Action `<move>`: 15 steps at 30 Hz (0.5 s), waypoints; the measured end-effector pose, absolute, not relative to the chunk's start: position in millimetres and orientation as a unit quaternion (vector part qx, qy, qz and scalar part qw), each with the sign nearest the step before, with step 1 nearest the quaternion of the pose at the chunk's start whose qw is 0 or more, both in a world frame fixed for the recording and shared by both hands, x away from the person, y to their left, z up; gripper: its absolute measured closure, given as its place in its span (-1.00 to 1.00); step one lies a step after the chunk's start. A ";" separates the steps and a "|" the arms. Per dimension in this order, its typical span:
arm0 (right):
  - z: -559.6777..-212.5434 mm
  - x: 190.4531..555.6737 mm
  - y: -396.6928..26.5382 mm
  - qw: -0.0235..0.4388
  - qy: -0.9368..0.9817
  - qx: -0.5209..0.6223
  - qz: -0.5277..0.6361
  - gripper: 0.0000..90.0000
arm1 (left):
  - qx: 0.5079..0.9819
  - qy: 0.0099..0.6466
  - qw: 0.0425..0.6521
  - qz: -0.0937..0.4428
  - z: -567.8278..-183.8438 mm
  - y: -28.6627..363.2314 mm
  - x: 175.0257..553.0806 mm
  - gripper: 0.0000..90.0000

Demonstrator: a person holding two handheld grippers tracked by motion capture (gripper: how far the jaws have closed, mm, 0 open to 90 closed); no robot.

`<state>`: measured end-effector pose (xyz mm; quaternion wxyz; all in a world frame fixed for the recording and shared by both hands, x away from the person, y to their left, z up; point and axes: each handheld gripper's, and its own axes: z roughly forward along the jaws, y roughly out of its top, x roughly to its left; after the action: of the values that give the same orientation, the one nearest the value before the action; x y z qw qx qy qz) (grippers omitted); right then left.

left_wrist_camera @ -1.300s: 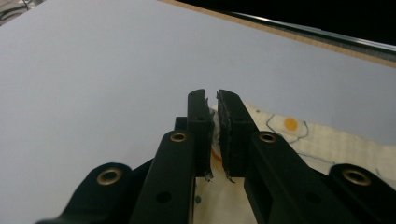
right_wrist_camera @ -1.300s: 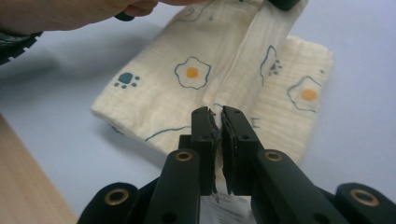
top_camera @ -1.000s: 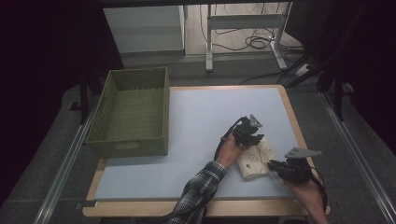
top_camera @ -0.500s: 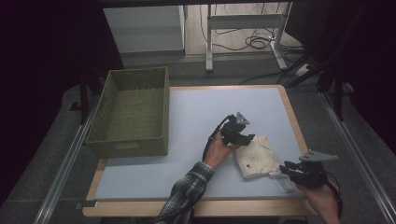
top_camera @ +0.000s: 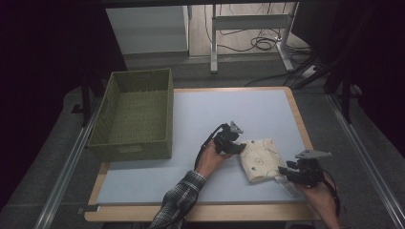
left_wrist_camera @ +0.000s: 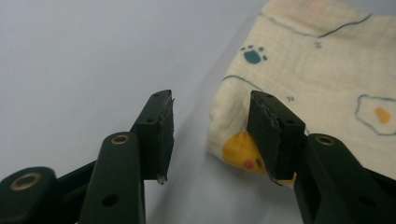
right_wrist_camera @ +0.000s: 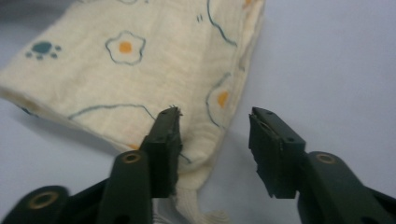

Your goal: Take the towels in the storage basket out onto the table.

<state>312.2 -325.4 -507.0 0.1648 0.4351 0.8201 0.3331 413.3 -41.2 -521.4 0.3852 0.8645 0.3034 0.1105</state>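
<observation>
High view: folded cream cloth (top_camera: 258, 159) lay on the pale blue table top (top_camera: 224, 114), toward its right near side. Left gripper (top_camera: 235, 146) sat at the cloth's left edge; right gripper (top_camera: 285, 172) sat at its near right corner. Green woven basket (top_camera: 135, 114) stood well apart on the left side of the table, nothing visible in it.

Left gripper view: the 2 jaws stood apart and had just been closing a little. The right jaw lay in front of the cloth's (left_wrist_camera: 322, 79) folded corner and the left jaw over bare table; the corner edge sat in the gap, neither pad visibly pressing it.

Right gripper view: jaws apart, having just been opening. The cloth's (right_wrist_camera: 154, 70) folded corner ran under the left jaw with a frayed end below it; the right jaw stood over bare table. No grip.

Risks, as judged:
1. A jaw could catch only the top layer, so the fold would peel open on lifting.
2. Pads closing on table beside the edge would miss the cloth.
3. Uneven pull from the 2 sides could drag or skew the fold.
</observation>
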 end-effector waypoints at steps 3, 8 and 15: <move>-512.2 311.4 -327.4 0.151 0.819 0.443 0.333 0.07 | 0.862 0.310 0.388 0.100 -525.3 -40.0 416.3 0.10; -514.5 310.2 -321.2 0.146 0.825 0.438 0.325 0.13 | 0.861 0.315 0.389 0.089 -528.1 -38.3 419.0 0.08; -514.6 312.0 -322.0 0.080 0.821 0.445 0.349 0.78 | 0.855 0.333 0.388 0.092 -530.3 -35.3 422.3 -0.23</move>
<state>312.0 -322.0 -514.6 0.0800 0.4445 0.8211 0.3489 422.3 -35.3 -530.3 0.3875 0.8548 0.3329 0.0917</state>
